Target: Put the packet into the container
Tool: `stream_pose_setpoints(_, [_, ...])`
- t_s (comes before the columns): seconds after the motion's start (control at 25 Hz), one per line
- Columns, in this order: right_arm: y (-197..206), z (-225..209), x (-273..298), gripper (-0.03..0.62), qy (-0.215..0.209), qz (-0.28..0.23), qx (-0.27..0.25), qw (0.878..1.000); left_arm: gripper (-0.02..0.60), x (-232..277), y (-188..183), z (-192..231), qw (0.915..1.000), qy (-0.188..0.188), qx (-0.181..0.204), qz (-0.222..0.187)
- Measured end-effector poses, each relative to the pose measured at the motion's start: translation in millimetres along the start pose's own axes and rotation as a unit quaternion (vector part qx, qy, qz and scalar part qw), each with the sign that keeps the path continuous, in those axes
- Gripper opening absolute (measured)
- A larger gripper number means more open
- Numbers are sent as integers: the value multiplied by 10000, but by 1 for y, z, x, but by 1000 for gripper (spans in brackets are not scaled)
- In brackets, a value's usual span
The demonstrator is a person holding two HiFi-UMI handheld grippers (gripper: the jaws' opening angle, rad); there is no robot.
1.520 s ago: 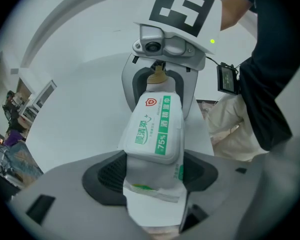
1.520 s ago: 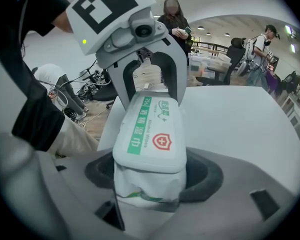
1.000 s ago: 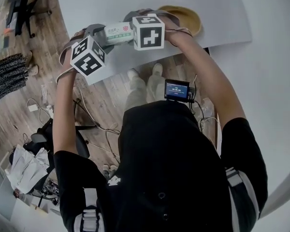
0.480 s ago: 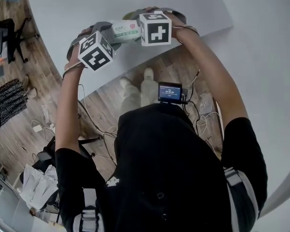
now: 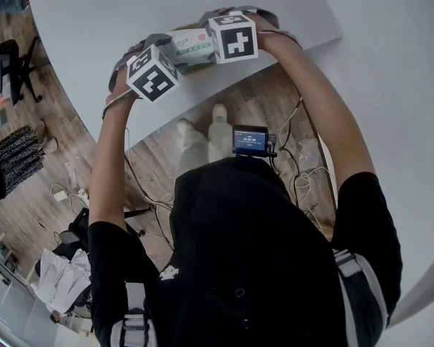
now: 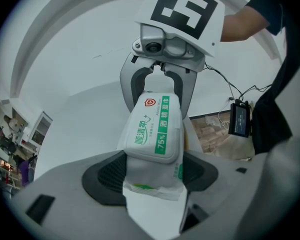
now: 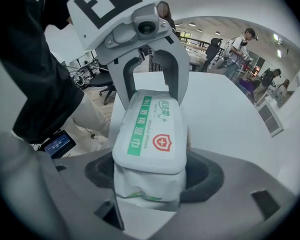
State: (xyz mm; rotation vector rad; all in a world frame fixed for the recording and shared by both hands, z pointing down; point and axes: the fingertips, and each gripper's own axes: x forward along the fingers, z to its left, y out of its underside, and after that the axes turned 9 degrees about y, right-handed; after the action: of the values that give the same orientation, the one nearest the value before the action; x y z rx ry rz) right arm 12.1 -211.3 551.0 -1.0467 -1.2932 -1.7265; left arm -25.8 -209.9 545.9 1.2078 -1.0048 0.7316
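Observation:
A white wet-wipes packet [image 5: 193, 47] with green print is held in the air between my two grippers, over the near edge of the white table [image 5: 94, 13]. My left gripper [image 5: 175, 50] is shut on its left end, with the crimped end of the packet [image 6: 152, 176] pinched between the dark pads [image 6: 107, 171]. My right gripper [image 5: 211, 44] is shut on the other end, and the packet [image 7: 150, 139] runs from its jaws to the left gripper [image 7: 149, 79] opposite. In the left gripper view the right gripper [image 6: 157, 84] faces me. No container shows.
The table's edge runs just below the grippers. Beneath it lies wooden floor [image 5: 159, 150] with cables and an office chair [image 5: 14, 71]. A small screen [image 5: 250, 140] hangs at the person's chest. People [image 7: 242, 41] stand at desks far behind the table.
Both grippers keep their hold on the packet and have barely shifted in the view. A tan bowl-like thing behind the right hand a second ago is out of sight now.

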Motion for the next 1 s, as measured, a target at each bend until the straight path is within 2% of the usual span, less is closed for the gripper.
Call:
stream_pose_setpoints(0.28, [4, -2, 22, 341, -202, 17, -305, 9993, 308, 9, 10, 4, 9991, 21, -398, 119])
stream_pose_setpoints(0.52, [9, -2, 23, 341, -189, 177, -574, 9980, 308, 15, 7, 1, 9984, 46, -498, 270])
stream_pose_setpoints(0.72, [15, -2, 27, 341, -224, 424, -796, 9957, 308, 22, 5, 1, 9977, 137, -626, 241])
stream_pose_setpoints(1.0, [23, 4, 39, 341, -420, 661, -770, 9940, 308, 35, 8, -2, 9957, 378, -693, 480])
